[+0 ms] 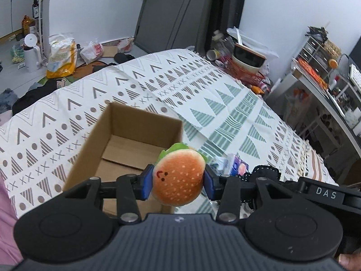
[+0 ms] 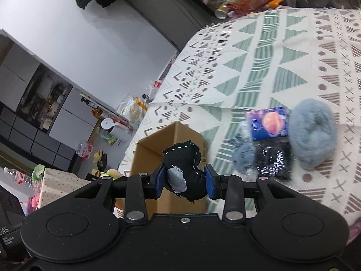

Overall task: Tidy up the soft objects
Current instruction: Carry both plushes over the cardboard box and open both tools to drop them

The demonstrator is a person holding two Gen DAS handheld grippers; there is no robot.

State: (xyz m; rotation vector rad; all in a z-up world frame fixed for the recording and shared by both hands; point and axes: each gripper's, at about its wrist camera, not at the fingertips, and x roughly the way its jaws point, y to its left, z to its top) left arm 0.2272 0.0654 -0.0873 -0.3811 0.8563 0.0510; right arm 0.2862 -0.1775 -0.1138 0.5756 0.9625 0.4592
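Observation:
My left gripper (image 1: pixel 178 179) is shut on a plush hamburger (image 1: pixel 180 178) with a small face, held above the near right corner of an open cardboard box (image 1: pixel 126 144) whose floor looks bare. My right gripper (image 2: pixel 185 177) is shut on a black plush toy (image 2: pixel 187 169) with white stitching and a grey patch, raised beside the same cardboard box (image 2: pixel 171 140). On the patterned bedspread (image 2: pixel 282 52) lie a grey-blue fluffy toy (image 2: pixel 312 133), a smaller grey-blue fluffy piece (image 2: pixel 243 158), a blue tissue pack (image 2: pixel 268 123) and a black wrapped item (image 2: pixel 274 160).
The box stands on a bed with a patterned cover (image 1: pixel 67 103). A red wire basket holding a pot (image 1: pixel 248 65) sits past the far end. A cluttered shelf unit (image 1: pixel 327 76) runs along the right. Bags and bottles (image 1: pixel 61 56) litter the floor at left.

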